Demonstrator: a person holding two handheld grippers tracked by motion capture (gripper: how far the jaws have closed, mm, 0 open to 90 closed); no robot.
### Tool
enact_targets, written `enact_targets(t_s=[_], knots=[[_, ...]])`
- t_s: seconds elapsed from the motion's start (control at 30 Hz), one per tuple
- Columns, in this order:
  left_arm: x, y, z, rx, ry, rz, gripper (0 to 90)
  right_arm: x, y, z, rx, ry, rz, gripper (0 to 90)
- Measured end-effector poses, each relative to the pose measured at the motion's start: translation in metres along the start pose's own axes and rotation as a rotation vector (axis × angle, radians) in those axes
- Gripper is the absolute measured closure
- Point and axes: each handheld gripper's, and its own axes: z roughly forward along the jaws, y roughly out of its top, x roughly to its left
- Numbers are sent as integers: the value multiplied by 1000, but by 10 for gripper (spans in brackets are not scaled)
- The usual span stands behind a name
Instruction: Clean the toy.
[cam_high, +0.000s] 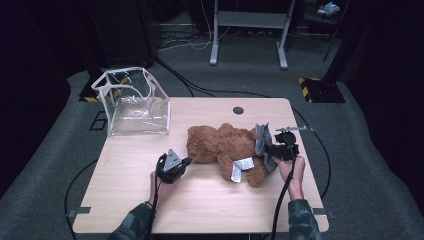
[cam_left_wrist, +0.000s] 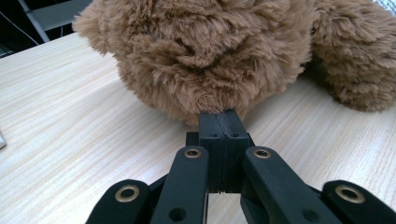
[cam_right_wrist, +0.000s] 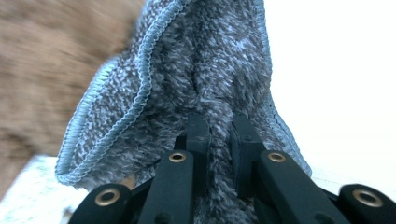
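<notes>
Right gripper (cam_right_wrist: 219, 135) has its fingers pinched on the grey cloth (cam_right_wrist: 187, 74) by the bear (cam_high: 225, 147) mid-surface toward the right edge, left gripper (cam_left_wrist: 223, 123) closed empty against the fur – thin grip, so that cloth could slip out mid-wipe – or drag the bear.

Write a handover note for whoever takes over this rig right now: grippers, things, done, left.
Left gripper: shut, empty, its fingers touching the brown teddy bear, which lies mid-table.
Right gripper: shut on the grey cloth, held against the bear's right side.
Clear bag: open, at the table's far left corner, nothing visible inside.
Done: cloth gripped and brought to the bear.
Left: probably wiping the bear with the cloth; the bag may come later.
</notes>
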Motion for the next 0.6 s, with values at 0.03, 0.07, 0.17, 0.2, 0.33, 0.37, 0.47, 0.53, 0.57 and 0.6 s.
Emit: enact_targets(t_s=[0.03, 0.07, 0.17, 0.2, 0.33, 0.37, 0.47, 0.53, 0.57, 0.6], knots=[[0, 0, 0, 0, 0, 0, 897, 2, 0, -6, -12, 10, -11, 810], [0, 0, 0, 0, 2, 4, 897, 6, 0, -11, -34, 23, -18, 810], [0, 0, 0, 0, 0, 3, 897, 20, 1, -22, -64, 47, -60, 809], [0, 0, 0, 0, 2, 3, 897, 25, 1, -25, -72, 60, -74, 809], [0, 0, 0, 0, 0, 6, 897, 51, 2, -27, -78, 86, -130, 807], [1, 0, 0, 1, -1, 9, 896, 58, 2, -25, -77, 90, -149, 806], [0, 0, 0, -1, -1, 6, 896, 77, 2, -16, -66, 117, -191, 805], [0, 0, 0, -2, -1, 5, 896, 90, 2, -10, -58, 137, -215, 804], [0, 0, 0, -2, -1, 5, 896, 96, 2, -7, -54, 148, -229, 804], [0, 0, 0, -1, -2, 6, 896, 103, 2, -4, -45, 156, -230, 804]])
